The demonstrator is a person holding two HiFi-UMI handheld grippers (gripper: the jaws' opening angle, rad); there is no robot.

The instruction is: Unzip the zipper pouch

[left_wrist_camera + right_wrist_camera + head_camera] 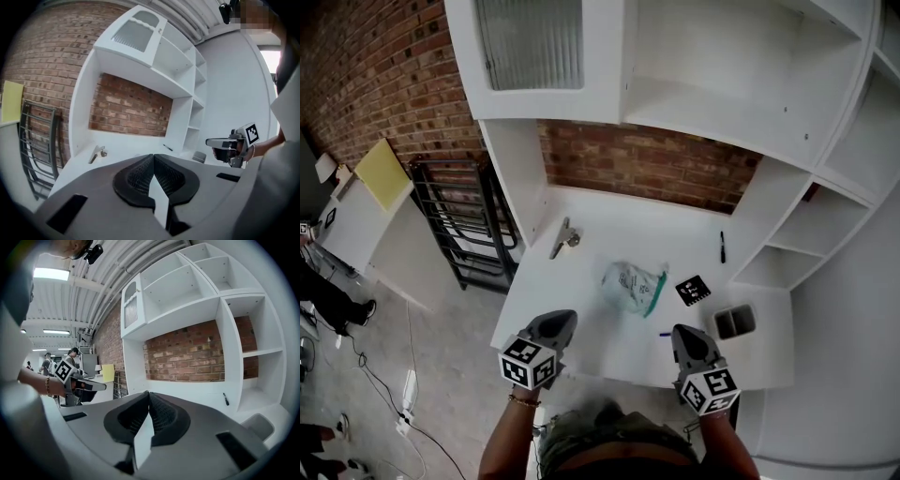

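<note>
The zipper pouch (633, 286), clear plastic with a green zip edge, lies crumpled on the middle of the white desk (581, 281). My left gripper (564, 319) hangs over the desk's front edge, down-left of the pouch, jaws shut and empty (153, 156). At the pouch's lower right my right gripper (683, 332) is also over the front edge, shut with nothing in it (148, 393). Both stand apart from the pouch. Neither gripper view shows the pouch. Each gripper view shows the other gripper off to the side, the right gripper (228, 144) and the left gripper (85, 385).
A metal tool (563, 237) lies at the desk's back left, a black pen (723, 247) at the back right. A square marker card (693, 290) and a small grey tray (734, 321) sit right of the pouch. Shelves rise behind; a black rack (469, 220) stands left.
</note>
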